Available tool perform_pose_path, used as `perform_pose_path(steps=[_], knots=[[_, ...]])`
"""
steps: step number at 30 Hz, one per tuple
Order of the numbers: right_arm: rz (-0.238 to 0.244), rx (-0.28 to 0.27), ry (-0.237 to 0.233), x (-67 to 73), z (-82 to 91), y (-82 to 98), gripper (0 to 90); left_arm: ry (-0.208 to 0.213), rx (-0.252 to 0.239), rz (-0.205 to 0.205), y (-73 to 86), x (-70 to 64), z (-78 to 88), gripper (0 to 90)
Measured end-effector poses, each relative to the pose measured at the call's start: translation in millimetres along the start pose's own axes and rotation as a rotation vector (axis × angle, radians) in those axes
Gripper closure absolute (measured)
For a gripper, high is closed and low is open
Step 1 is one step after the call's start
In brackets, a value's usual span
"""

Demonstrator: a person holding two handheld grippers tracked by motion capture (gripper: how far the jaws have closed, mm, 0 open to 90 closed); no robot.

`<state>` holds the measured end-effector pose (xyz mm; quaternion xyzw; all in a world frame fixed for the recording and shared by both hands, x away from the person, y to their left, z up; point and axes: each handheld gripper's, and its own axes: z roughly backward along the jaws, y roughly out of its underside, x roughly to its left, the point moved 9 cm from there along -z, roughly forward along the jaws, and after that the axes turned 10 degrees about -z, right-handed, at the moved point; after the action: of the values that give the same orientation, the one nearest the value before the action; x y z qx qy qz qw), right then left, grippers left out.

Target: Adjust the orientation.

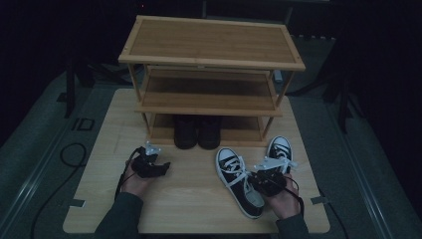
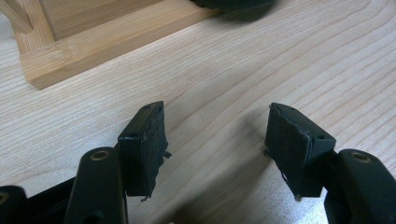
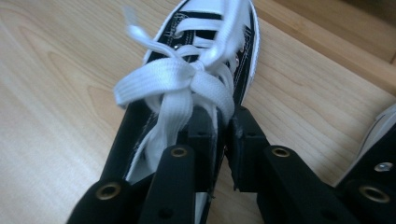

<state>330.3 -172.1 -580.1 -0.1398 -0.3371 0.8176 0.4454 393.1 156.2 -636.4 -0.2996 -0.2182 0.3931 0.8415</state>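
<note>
Two black-and-white sneakers lie on the wooden table (image 1: 194, 204) in front of a bamboo shoe rack (image 1: 209, 45). My right gripper (image 1: 256, 180) (image 3: 224, 135) is at the heel end of the nearer sneaker (image 1: 230, 162) (image 3: 187, 84). Its jaws stand a sliver apart, astride the sneaker's side wall just behind the white lace bow. The other sneaker (image 1: 279, 148) (image 3: 380, 133) lies to its right. My left gripper (image 1: 161, 167) (image 2: 217, 140) rests open just above bare table, with nothing between its fingers.
A pair of black shoes (image 1: 198, 132) stands on the rack's bottom shelf; one toe (image 2: 233, 3) shows in the left gripper view beside the rack's base rail (image 2: 93, 46). The middle and top shelves are bare. Cables trail off the table's left and right edges.
</note>
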Motion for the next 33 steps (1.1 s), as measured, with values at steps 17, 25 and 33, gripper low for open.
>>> perform_pose_path(steps=[17,25,33], knots=[[-0.03,-0.031,0.043,-33.4,34.4,-3.3,72.6,0.0,0.0,0.0,0.0,0.0,0.0,38.4],[-0.053,-0.002,0.084,-48.6,38.7,5.2,67.1,-0.001,-0.001,0.0,0.1,0.0,0.0,38.4],[-0.117,0.018,0.146,-63.5,41.6,13.0,57.4,-0.001,-0.001,0.001,0.1,-0.1,0.0,38.4]])
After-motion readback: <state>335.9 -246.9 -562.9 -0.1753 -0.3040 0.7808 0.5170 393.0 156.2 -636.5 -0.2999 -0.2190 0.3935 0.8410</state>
